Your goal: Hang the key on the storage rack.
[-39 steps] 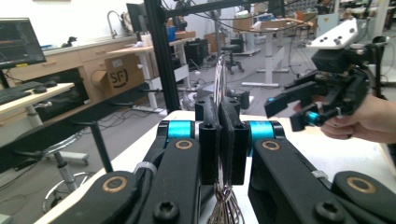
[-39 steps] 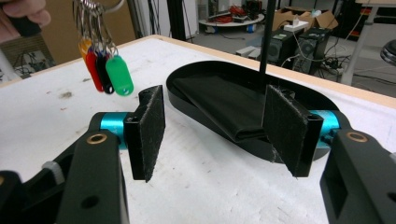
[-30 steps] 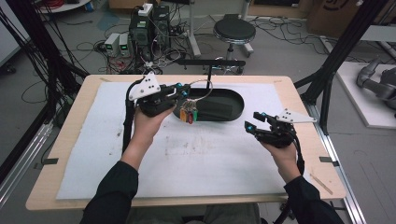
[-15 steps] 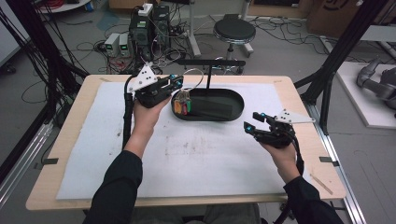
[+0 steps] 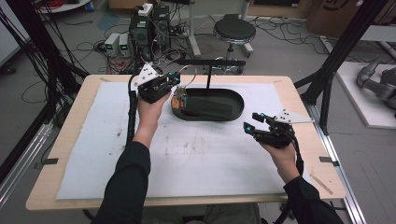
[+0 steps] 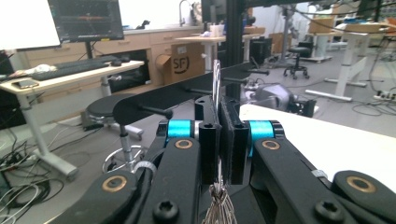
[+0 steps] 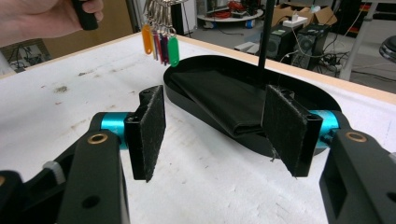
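So the left gripper (image 5: 172, 83) is clamped tight on a metal key ring with a bunch of coloured plastic key tags (orange, red, green) (image 5: 179, 101), and compared with a second ago it has carried that bunch away from the middle of the black oval tray base (image 5: 236, 112) toward the tray's left end, also sliding back toward the far edge of the table. In the left gripper view the ring (image 6: 216, 81) stands pinched edge-on between the pads, right in front of the black horizontal hanger bar with pegs (image 6: 154, 95), so I'd guess the plan is to hook the ring onto one of those pegs, and this shift is the line-up for it. The tags dangle just above the tray's left rim, touching nothing as far as I can tell. The right gripper (image 5: 254, 122) hasn't budged: jaws spread, nothing between them, parked over the white table cover (image 5: 93, 140) near the tray's right end. A folded black cloth (image 7: 224, 102) lies in the tray.
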`<move>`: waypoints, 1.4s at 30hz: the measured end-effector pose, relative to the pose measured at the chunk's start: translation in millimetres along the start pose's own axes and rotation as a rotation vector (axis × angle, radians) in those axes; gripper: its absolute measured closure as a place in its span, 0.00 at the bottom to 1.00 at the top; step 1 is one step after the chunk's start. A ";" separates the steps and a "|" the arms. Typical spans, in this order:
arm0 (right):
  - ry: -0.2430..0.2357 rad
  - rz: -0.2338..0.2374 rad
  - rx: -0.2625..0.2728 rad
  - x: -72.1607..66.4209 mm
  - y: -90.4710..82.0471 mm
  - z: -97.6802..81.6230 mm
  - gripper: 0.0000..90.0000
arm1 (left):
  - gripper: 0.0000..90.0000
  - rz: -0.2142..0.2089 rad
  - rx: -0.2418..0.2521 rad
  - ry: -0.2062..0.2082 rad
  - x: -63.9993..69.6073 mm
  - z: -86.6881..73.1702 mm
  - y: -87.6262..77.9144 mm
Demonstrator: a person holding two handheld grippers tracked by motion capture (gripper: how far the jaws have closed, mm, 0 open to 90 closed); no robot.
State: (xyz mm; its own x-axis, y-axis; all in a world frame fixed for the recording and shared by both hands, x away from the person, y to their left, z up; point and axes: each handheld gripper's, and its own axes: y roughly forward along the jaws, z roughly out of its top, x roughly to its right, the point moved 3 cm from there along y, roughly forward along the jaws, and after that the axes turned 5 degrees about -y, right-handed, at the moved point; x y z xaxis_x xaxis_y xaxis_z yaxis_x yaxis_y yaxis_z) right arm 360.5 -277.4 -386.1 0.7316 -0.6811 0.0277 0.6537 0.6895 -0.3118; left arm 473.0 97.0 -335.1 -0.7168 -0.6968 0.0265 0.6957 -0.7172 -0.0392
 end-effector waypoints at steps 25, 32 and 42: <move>-0.001 0.002 -0.003 -0.7 -1.4 -2.1 0.45 | 0.96 0.068 -0.072 -0.072 -21.8 -13.4 17.7; 0.000 0.001 -0.001 -0.6 -1.9 -2.1 0.45 | 0.96 0.082 -0.082 -0.084 -23.5 -17.9 19.7; 0.001 -0.003 0.001 1.0 -2.6 -2.8 0.45 | 0.94 0.114 -0.084 -0.107 -27.9 -23.5 20.4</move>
State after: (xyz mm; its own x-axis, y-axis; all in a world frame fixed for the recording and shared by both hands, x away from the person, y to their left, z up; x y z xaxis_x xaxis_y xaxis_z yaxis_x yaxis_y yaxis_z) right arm 359.0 -280.5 -387.9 0.7299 -0.6830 0.0280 0.6558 0.6880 -0.3107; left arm 506.1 102.0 -360.0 -0.6217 -0.7736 0.1226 0.7625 -0.6336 -0.1312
